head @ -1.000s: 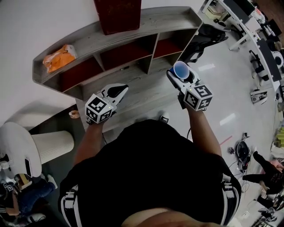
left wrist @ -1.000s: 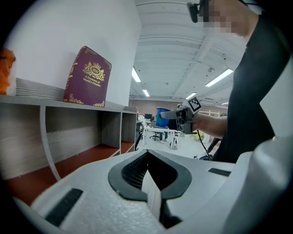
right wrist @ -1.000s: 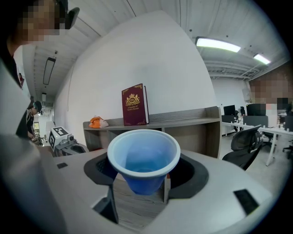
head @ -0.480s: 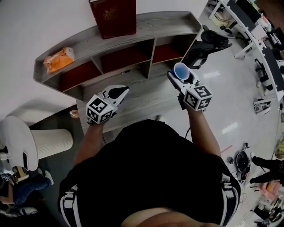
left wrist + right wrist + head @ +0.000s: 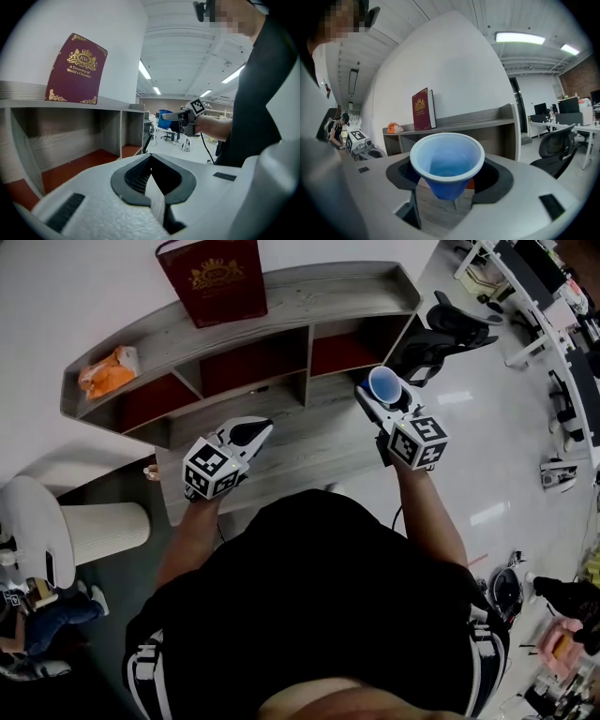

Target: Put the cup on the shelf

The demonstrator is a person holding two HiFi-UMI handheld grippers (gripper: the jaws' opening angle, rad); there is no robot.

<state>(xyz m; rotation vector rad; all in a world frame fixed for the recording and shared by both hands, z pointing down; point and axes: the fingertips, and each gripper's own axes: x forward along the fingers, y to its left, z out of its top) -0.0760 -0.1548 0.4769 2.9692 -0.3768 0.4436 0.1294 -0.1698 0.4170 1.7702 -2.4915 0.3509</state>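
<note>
Ahead of both grippers stands the grey wooden shelf (image 5: 323, 298), the largest thing before us. Its long top ledge has a low raised rim along the back and an upright panel closing the end nearest the right gripper (image 5: 380, 397). Under the ledge are three open compartments with red floors, split by upright dividers. Below those a wooden board (image 5: 309, 442) juts toward us, its front edge running under the tips of the left gripper (image 5: 255, 430). To the right of the right gripper the pale floor (image 5: 469, 446) lies open, and we see no obstacle between the two grippers either. A black office chair (image 5: 452, 326) stands ahead and to the right of the right gripper, just past the shelf's end. On the ledge a dark red book (image 5: 214, 279) stands upright, beyond the left gripper and left of the right one. That leaves a bare stretch of ledge straight ahead of the right gripper. An orange bag (image 5: 106, 371) lies at the ledge's far end, well out to the left of the left gripper. The left gripper is clenched on nothing, its jaws pressed together. The right gripper grasps the blue cup (image 5: 446, 164) by its lower body, mouth up. The cup hangs short of the shelf, near its right end and touching no part of it.
</note>
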